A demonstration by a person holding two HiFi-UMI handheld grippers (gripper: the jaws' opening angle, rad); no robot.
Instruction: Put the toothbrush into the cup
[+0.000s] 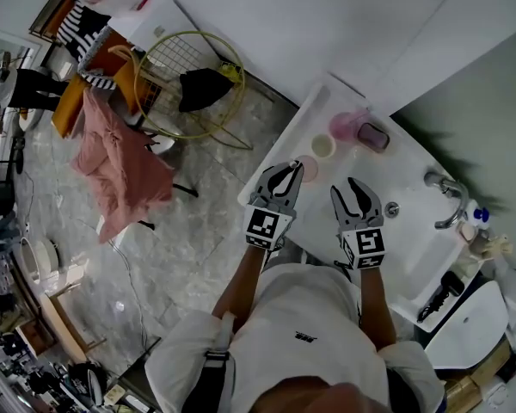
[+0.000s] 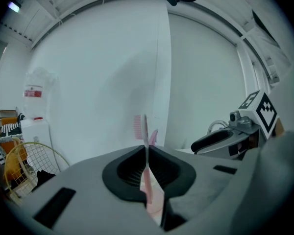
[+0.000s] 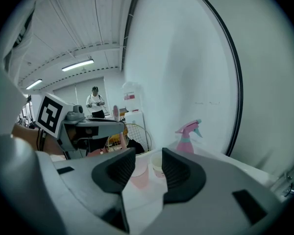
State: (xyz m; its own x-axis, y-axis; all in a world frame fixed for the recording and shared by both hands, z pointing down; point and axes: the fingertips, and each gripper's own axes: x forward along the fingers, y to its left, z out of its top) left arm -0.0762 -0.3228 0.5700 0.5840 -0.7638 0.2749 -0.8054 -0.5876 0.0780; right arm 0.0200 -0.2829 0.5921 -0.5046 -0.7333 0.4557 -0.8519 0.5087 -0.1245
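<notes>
The left gripper clamps the pink toothbrush upright; the right gripper stands agape.
The pink cup is half-hidden behind its jaws; the red label is unreadable.

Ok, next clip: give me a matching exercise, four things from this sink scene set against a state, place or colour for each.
1 toothbrush
2 right tongs
3 spray bottle
4 faucet

A open, nothing between them
B silver
C clamped upright in the left tongs
D standing by the white wall

Pairs: 1-C, 2-A, 3-D, 4-B
</notes>
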